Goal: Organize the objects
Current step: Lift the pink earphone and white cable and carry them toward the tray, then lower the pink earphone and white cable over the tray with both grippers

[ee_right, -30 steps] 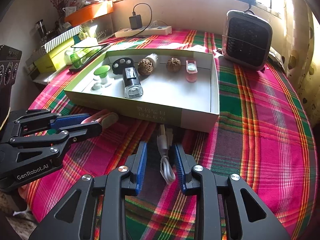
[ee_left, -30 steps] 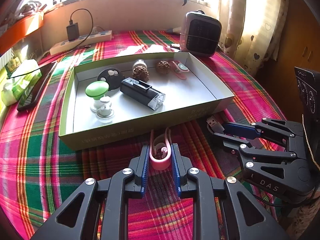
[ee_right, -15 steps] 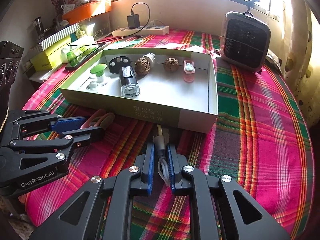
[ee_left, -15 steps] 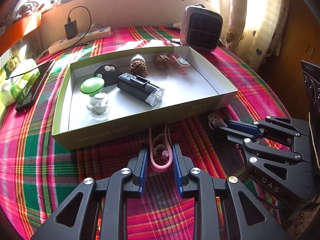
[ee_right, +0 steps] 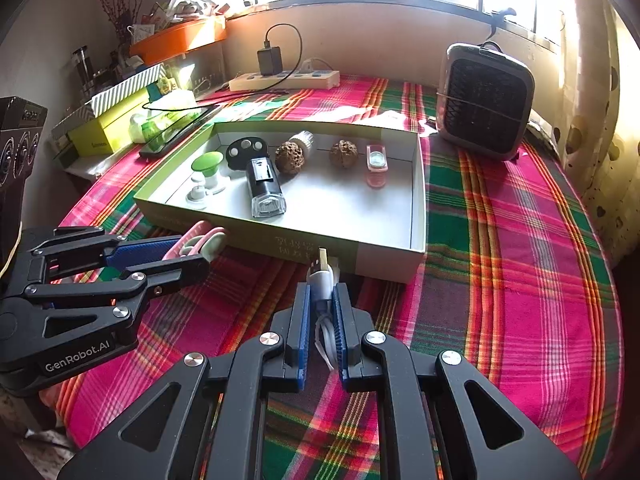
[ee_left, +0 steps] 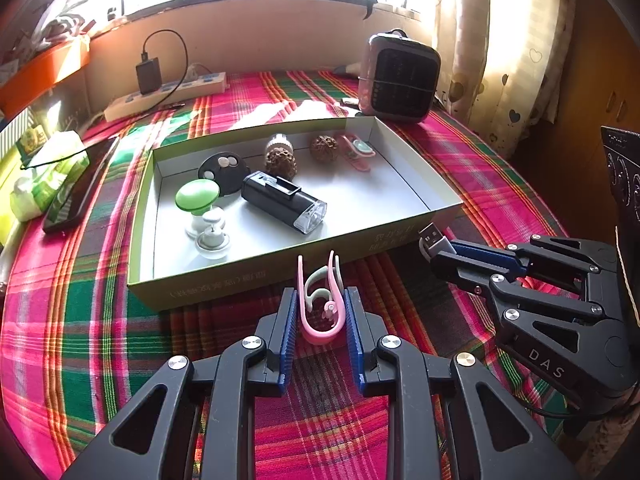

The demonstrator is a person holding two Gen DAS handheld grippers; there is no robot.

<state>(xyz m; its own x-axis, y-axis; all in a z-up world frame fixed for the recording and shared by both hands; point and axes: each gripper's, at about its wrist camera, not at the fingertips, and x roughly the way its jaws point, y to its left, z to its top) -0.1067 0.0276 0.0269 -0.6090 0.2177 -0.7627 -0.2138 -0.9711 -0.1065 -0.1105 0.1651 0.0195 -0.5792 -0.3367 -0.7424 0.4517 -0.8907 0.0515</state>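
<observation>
The left hand-held gripper (ee_left: 321, 307) is clamping its blue pads on a pink looped silicone strap (ee_left: 320, 312), holding it just before the near wall of the shallow green-sided cardboard box (ee_left: 256, 276). The right hand-held gripper (ee_right: 321, 306) is pinching a white USB cable (ee_right: 321, 280), plug pointing toward the same wall. Both are sitting over the plaid-clothed bench (ee_right: 500, 260). Inside the box, a black flashlight (ee_left: 283, 202) is lying beside a green-capped white knob (ee_left: 198, 200).
</observation>
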